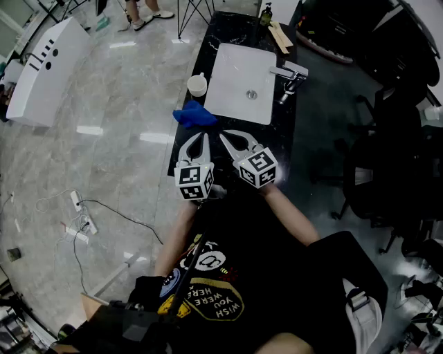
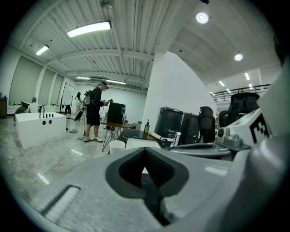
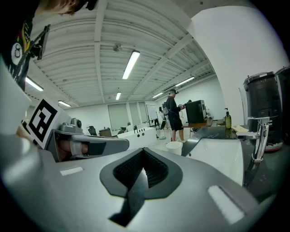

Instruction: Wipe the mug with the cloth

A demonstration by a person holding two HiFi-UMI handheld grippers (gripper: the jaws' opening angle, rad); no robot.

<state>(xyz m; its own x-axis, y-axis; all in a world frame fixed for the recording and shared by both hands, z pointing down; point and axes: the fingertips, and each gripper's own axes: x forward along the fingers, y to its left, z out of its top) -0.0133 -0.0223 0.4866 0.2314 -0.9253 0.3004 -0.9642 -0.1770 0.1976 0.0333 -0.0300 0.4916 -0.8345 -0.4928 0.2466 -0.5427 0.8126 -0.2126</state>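
In the head view both grippers are held side by side over the near end of the black bench (image 1: 291, 131), their tips pointing toward 12 o'clock. The left gripper (image 1: 200, 138) has its jaws together with nothing between them; its own view shows the dark pads meeting at the tip. The right gripper (image 1: 225, 137) angles toward 11 o'clock. Its jaws are also fully together and empty, as its own view confirms.

The blue cloth (image 1: 194, 115) lies bunched on the bench at 12 o'clock from the left gripper's tip, just beyond it. It sits near the bench's left edge and by the near left corner of the white sink (image 1: 235, 69). Whether the tip touches it cannot be told.

The white mug (image 1: 197, 85) stands upright at 12 o'clock from the cloth, apart from it and just beside the sink's left rim. It also shows past the jaws in both gripper views.

A tap (image 1: 291, 75) stands at the sink's 3 o'clock side, and a bottle (image 1: 266, 14) stands on the bench's far end. On the floor at 10 o'clock is a white tub (image 1: 45, 69).
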